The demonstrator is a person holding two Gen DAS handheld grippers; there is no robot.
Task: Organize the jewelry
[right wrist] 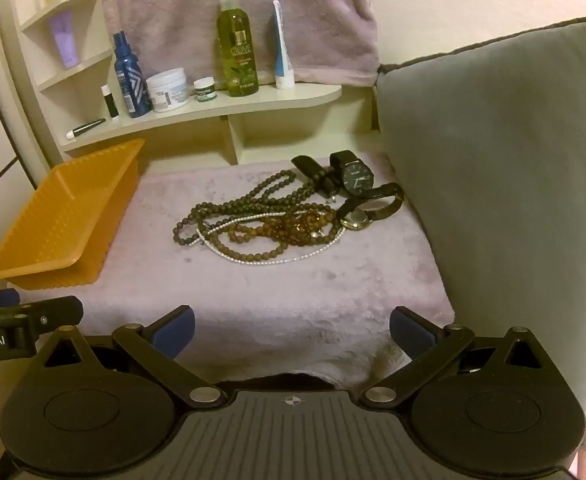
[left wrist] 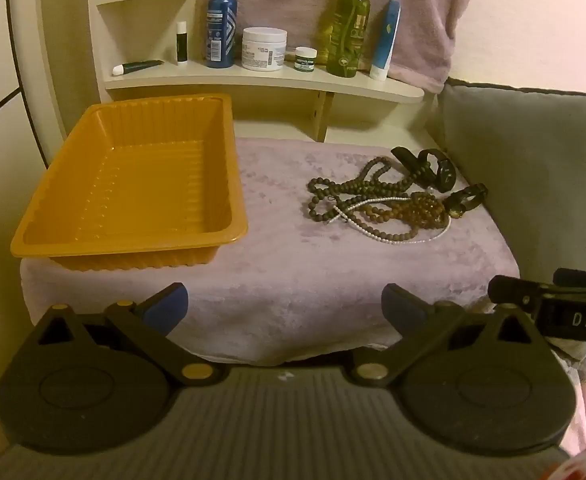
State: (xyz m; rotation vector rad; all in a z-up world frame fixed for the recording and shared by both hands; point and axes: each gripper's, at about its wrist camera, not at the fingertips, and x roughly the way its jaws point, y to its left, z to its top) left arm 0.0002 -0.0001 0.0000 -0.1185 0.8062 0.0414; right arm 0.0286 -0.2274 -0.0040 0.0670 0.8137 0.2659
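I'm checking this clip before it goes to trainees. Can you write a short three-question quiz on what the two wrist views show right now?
1. True or false: the orange tray already holds a necklace.
2. Multiple choice: where does the black-faced watch lie relative to the bead necklaces? A) inside the tray B) at the far right of the pile, near the grey cushion C) on the shelf
3. Fill in: the left gripper and the right gripper both have their fingers ____ and hold nothing.

Key: 1 false, the tray is empty; 2 B; 3 open.
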